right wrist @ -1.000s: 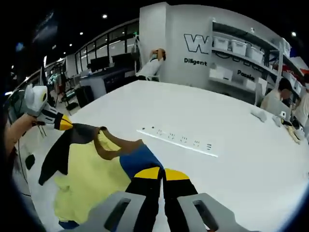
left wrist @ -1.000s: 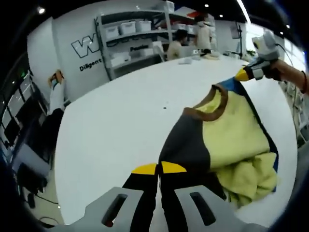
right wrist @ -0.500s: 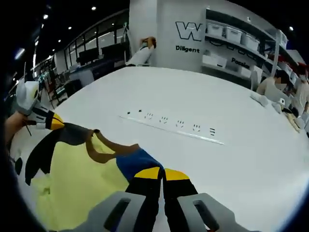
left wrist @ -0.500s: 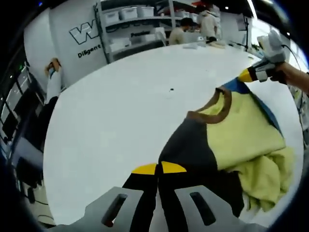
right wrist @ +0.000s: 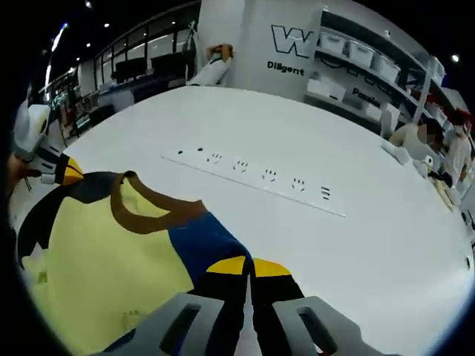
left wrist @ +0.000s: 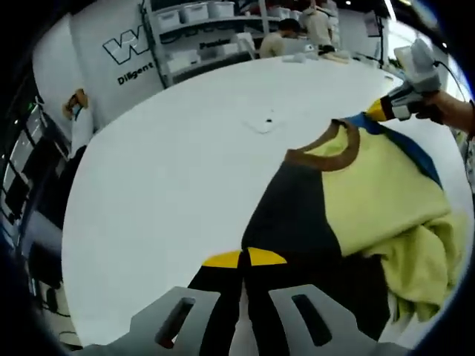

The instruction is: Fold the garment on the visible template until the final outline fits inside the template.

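In the left gripper view the left gripper [left wrist: 244,257] had its 2 yellow-tipped fingers [left wrist: 223,259] pinched together on the dark shoulder of the garment [left wrist: 356,193], which spread ahead and to the right of them over the white table [left wrist: 163,185]. The garment's yellow body and brown collar [left wrist: 326,152] lay beyond the fingers, bunched low at the right. The right gripper [left wrist: 375,111] clamped the blue shoulder at the far right. In the right gripper view its fingers [right wrist: 271,268] were closed on that blue panel, with a row of small marks [right wrist: 256,178] on the table ahead, possibly the template; the left gripper gripped the far corner at left
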### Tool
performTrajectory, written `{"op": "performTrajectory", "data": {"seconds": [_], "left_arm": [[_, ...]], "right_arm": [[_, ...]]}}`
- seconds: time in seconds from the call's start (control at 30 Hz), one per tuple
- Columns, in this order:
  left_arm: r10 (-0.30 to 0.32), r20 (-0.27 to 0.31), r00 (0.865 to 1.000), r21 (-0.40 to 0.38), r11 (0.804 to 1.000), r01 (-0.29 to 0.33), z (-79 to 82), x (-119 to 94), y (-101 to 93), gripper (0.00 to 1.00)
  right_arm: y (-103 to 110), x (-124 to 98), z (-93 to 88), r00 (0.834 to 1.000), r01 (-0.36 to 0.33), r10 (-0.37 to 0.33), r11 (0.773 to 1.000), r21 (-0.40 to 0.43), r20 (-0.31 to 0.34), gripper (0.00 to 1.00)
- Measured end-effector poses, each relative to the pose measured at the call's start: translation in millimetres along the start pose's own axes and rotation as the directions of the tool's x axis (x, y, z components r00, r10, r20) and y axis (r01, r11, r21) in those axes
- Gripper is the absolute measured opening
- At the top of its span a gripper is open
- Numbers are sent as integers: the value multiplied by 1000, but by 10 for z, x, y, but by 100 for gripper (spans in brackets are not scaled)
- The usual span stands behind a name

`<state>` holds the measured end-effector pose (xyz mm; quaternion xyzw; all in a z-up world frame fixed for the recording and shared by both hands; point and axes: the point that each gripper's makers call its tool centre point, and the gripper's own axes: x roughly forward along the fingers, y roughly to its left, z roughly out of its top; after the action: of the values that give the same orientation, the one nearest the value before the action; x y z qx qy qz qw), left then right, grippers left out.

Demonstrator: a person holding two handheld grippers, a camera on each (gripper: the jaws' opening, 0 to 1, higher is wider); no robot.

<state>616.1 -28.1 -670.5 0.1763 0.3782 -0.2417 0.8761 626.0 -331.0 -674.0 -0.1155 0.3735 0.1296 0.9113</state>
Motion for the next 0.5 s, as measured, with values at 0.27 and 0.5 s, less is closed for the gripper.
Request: {"op": "performTrajectory", "data": {"seconds": [0.27, 0.5], "left_arm": [[26, 29, 999, 47, 999, -27, 19, -166, 20, 12], [-19, 81, 997, 52, 999, 15, 86, -423, -135, 27]], "right_arm": [[34, -126, 88, 998, 0, -7, 994, 107, 69, 7], [209, -414, 264, 992, -57, 37, 983, 176, 119, 22]]}}
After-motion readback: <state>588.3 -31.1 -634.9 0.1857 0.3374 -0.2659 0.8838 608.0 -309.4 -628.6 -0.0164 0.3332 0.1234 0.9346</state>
